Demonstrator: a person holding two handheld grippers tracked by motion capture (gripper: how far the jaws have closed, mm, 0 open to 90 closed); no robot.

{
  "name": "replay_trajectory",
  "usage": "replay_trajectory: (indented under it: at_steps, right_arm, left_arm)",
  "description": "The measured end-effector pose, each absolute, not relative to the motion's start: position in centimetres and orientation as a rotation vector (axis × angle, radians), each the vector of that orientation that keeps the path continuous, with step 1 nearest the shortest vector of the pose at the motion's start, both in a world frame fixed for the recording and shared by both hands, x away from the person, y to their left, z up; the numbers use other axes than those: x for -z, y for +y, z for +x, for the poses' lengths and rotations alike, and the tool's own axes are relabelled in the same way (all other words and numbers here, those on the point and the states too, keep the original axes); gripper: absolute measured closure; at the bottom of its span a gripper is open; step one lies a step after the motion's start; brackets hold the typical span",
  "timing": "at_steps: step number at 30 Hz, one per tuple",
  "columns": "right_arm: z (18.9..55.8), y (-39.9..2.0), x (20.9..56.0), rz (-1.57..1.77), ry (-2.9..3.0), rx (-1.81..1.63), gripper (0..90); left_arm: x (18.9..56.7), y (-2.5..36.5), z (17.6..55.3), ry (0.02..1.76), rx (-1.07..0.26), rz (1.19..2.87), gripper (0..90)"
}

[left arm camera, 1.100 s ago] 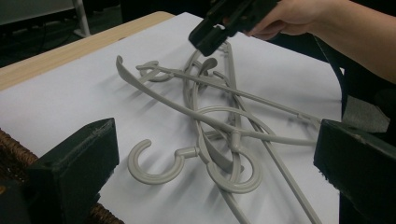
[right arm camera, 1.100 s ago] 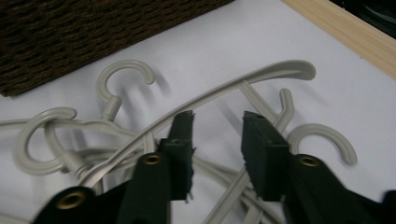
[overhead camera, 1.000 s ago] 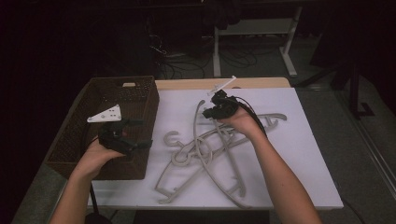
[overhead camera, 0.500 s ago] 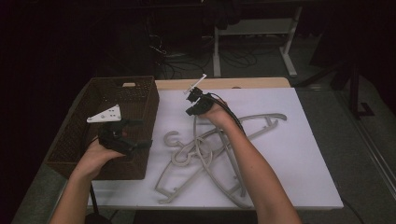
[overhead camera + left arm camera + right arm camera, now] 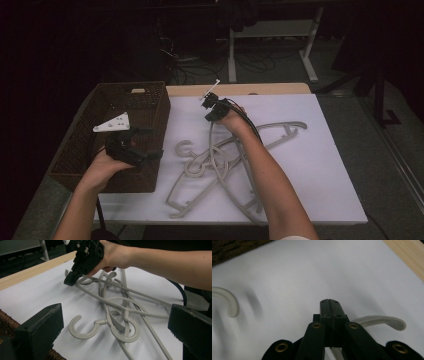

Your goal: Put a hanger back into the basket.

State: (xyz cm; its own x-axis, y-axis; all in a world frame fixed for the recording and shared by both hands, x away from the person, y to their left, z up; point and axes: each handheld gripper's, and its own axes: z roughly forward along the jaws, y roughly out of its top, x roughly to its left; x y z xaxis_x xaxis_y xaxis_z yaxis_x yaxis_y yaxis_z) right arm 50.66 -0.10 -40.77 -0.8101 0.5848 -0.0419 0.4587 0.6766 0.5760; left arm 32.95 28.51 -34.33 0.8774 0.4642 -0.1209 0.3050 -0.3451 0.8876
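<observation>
Right gripper (image 5: 209, 114), jaws pressed together on the end of one grey plastic hanger (image 5: 212, 145), sits at the far edge of the hanger pile (image 5: 225, 165); that hanger's long axis runs from the jaws back toward the person. Left gripper (image 5: 150, 145), jaws spread and empty, hovers over the basket (image 5: 150, 100), left of the pile. The hangers are thin, pale and tangled, hooks interlocked.

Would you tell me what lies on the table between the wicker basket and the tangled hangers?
Bare white table cover, seen in the high view; only one hanger's hook reaches toward the wicker basket there.
</observation>
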Motion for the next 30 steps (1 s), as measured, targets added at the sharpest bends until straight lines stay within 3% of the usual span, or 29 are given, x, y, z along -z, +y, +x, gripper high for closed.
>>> replay_trajectory:
  at_steps: [17, 30]
  right_arm:
    - [51.3, -5.2, 40.8, 0.955, 2.595, -0.794, 89.0]
    - [48.5, -9.1, 38.3, 1.016, 2.550, -0.895, 65.3]
  left_arm:
    - [34.3, 28.4, 32.9, 0.566, -0.186, 1.960, 0.0]
    - [34.3, 28.4, 32.9, 0.568, -0.192, 1.961, 0.0]
